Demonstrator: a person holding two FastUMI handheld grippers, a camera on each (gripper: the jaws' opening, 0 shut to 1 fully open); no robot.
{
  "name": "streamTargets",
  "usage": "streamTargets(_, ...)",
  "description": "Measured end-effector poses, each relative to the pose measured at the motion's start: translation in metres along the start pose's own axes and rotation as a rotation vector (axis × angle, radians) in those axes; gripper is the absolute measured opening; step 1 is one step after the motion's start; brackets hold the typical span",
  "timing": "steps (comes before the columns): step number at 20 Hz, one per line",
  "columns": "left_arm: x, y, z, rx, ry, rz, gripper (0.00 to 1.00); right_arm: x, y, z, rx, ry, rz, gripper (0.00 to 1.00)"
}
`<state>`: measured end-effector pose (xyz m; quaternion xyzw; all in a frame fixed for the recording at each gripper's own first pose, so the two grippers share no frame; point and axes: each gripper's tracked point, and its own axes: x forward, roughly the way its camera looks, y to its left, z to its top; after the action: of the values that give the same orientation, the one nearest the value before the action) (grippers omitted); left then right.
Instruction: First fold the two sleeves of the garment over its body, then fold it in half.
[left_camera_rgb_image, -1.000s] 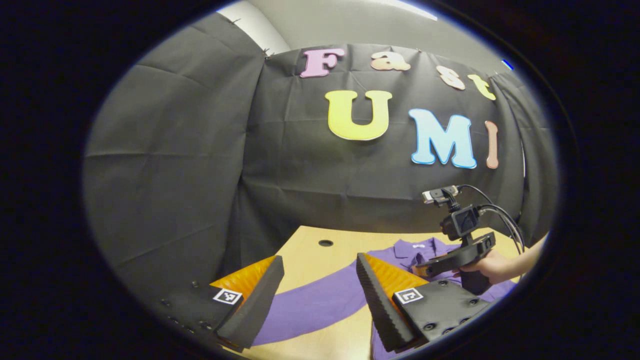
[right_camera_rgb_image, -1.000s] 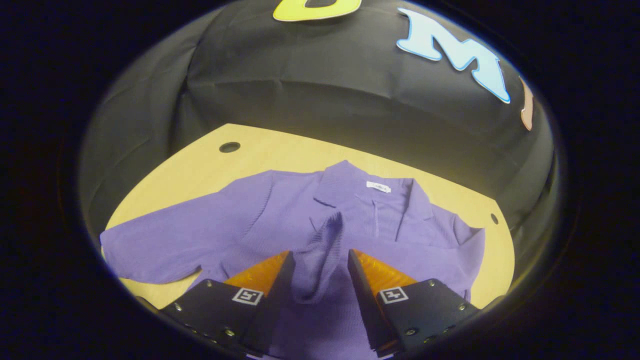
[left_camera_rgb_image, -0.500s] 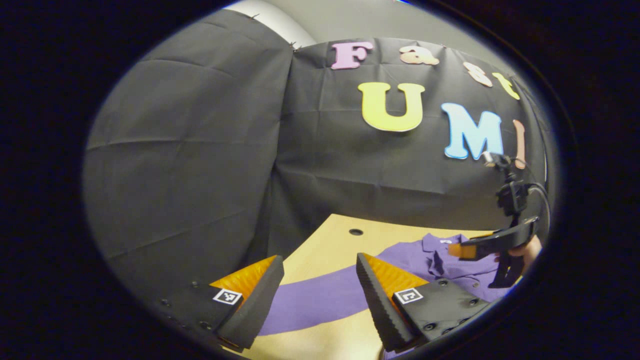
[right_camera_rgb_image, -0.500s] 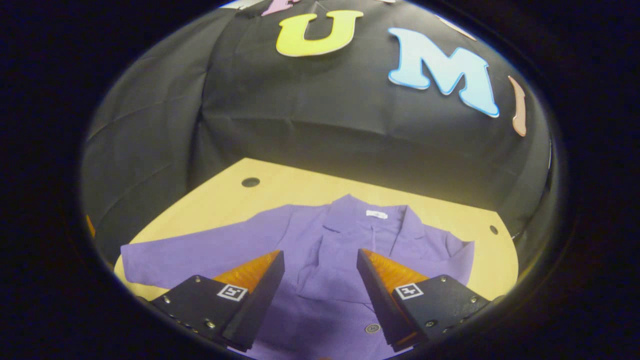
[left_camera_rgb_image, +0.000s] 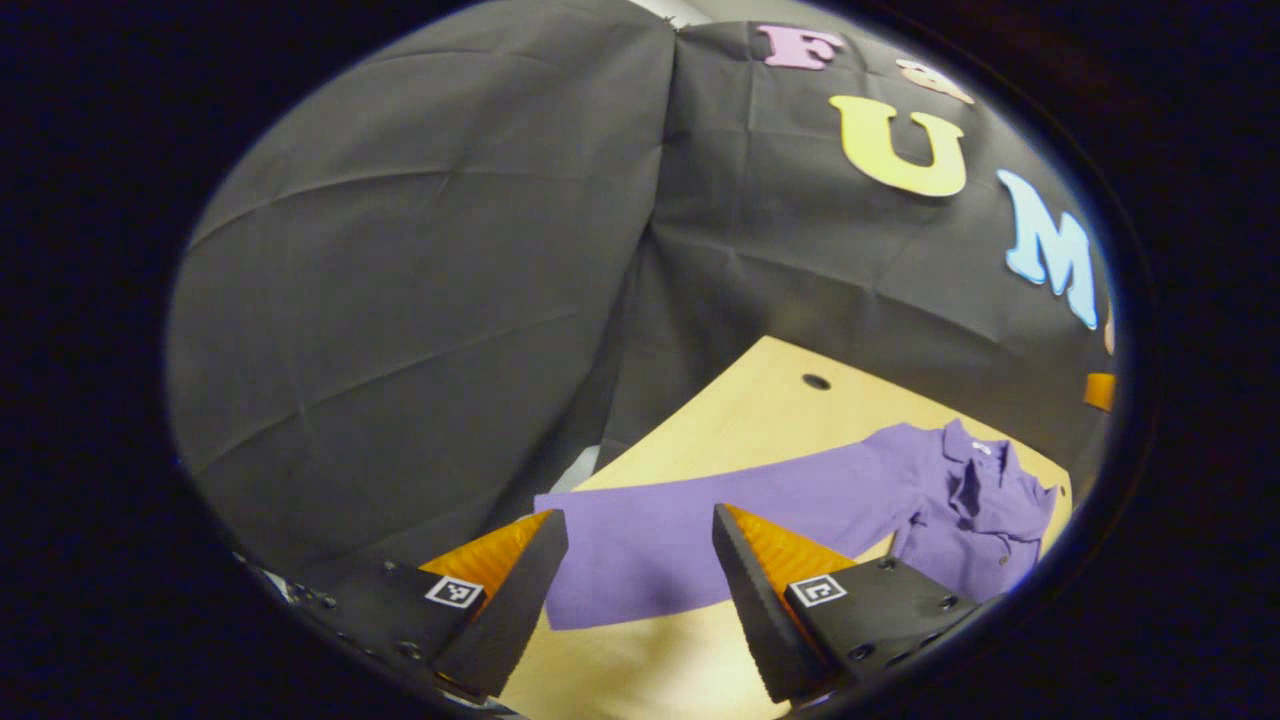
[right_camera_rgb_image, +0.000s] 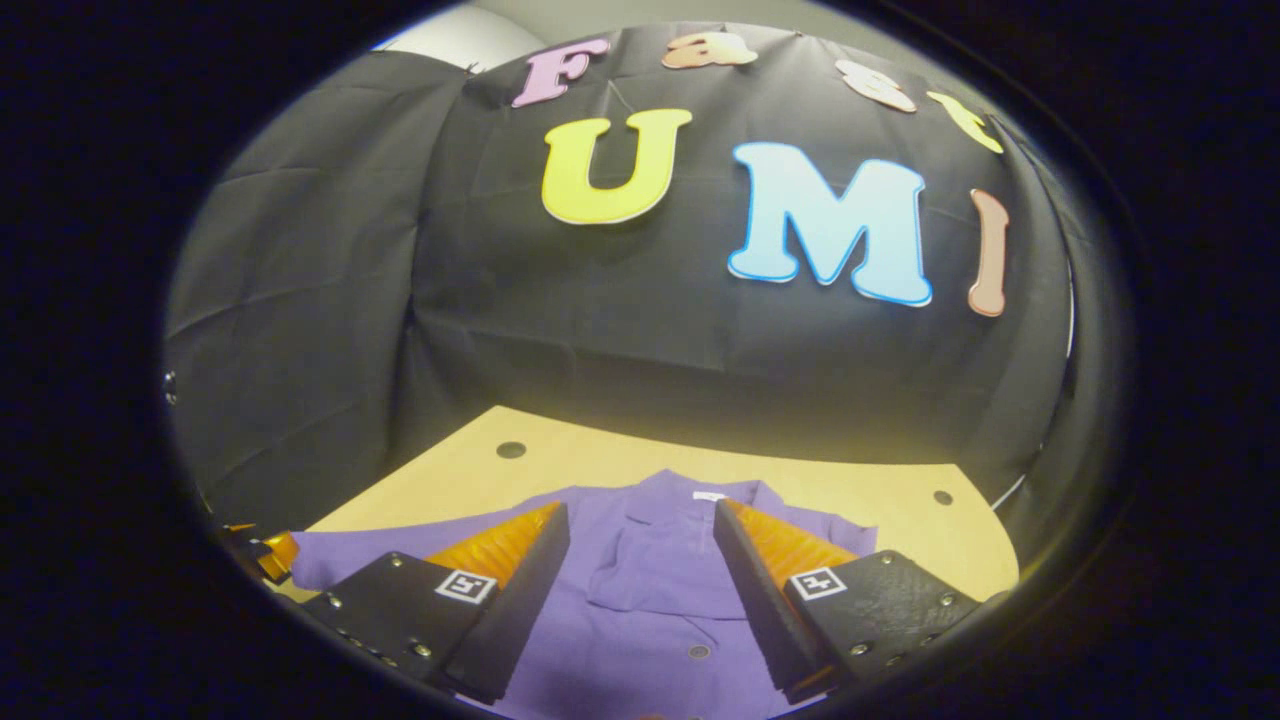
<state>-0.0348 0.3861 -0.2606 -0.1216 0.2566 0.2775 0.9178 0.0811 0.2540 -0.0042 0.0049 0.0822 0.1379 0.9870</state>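
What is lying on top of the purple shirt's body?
One sleeve lies folded across the purple shirt, below the collar. Its buttons underneath are mostly covered. The other sleeve lies outstretched on the table.

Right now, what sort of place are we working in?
It looks like a staged recording booth, not a home: black cloth wall hung as a backdrop, a bare wooden table with cable holes, and one purple garment laid out.

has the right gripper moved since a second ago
Yes. The right gripper has let go and backed up from the purple shirt; the table hole sits lower in its view now.
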Motion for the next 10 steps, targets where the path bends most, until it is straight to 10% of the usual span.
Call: streamTargets(10,0.029,0.024,-0.038,-0.039,0.148,0.111,0.93,-0.043,0.009,0.007,-0.001,-0.006,0.027,0.91)
